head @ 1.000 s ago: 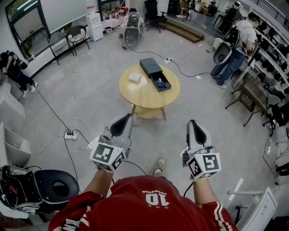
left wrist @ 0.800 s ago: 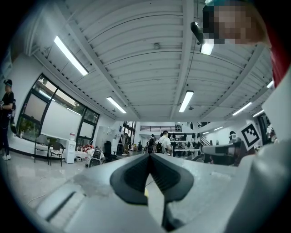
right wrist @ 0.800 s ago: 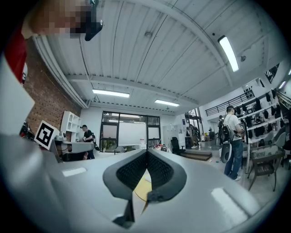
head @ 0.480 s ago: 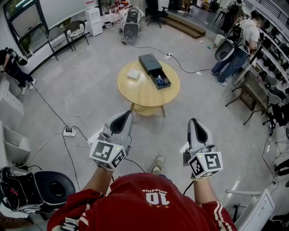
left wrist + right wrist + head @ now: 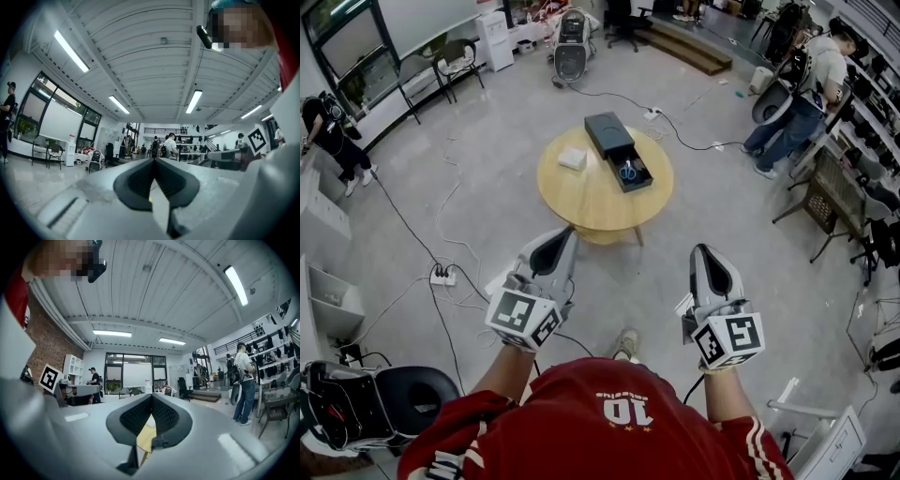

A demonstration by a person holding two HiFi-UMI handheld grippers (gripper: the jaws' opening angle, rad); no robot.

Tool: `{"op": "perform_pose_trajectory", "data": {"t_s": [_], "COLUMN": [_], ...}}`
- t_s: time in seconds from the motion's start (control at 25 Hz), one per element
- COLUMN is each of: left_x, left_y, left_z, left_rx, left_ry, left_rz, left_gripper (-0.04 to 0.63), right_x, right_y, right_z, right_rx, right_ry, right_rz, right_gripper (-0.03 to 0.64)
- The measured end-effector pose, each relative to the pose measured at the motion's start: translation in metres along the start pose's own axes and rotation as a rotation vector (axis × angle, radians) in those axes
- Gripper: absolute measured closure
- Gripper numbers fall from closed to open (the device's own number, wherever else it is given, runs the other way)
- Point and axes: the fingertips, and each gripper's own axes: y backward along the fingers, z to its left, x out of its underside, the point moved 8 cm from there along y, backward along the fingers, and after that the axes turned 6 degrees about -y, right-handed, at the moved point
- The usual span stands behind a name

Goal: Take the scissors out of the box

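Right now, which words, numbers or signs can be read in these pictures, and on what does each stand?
"10": white, on the person's red shirt, upside down in the head view.
Next to it, small print: too small to read.
On the left gripper and right gripper: square markers, patterns only, no letters.
On the black box: no readable print.

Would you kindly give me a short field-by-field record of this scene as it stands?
table: round, wooden
black box: on the table, drawer open
scissors: blue-handled, lying in the drawer
white box: small, on the table
left gripper: jaws together, empty, short of the table
right gripper: jaws together, empty, short of the table
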Motion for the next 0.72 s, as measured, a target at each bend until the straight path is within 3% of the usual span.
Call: {"op": "perform_pose_trajectory", "data": {"t_s": [0.72], "left_x": [0.009], "left_y": [-0.15], "left_z": [-0.019], "left_rx": [-0.016], "left_ry": [-0.037], "left_rz": [0.065], "left_gripper": [0.592], "right_x": [-0.011], "right_y": [-0.08], "right_z": [-0.134], "right_rx": [-0.064], "right_ry": [-0.047], "right_rz": [0.023], "right_gripper": [0.627]}}
